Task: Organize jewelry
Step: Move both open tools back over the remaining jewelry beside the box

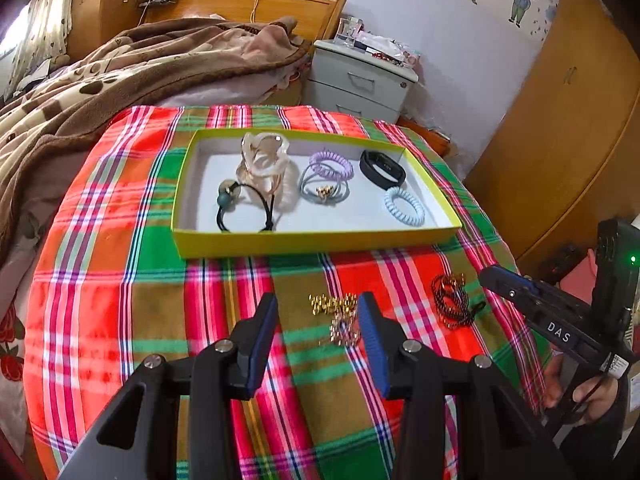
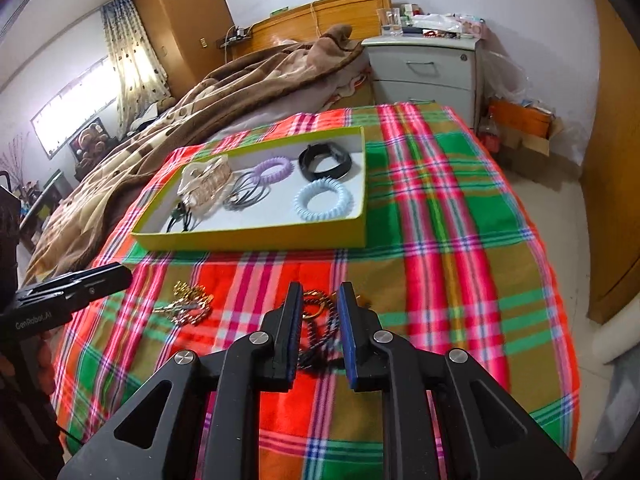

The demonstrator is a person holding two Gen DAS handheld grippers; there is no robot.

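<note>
You hover your left hand-held gripper (image 1: 318,312), spread wide, over the gold chain (image 1: 332,306), while your right hand-held gripper (image 2: 319,296), seemingly empty, straddles the dark beaded bracelet (image 2: 320,320), both bound for the yellow tray (image 1: 320,238).

Both wrist cameras look steeply down past their own jaws, close above the plaid cloth (image 1: 120,280) – the left from the left, the right from the right – sharing the yellow-green tray (image 1: 320,240) beyond the jaws.

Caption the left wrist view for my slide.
Open left hand-held gripper hovers over gold chain; yellow tray holds hair ties.
</note>
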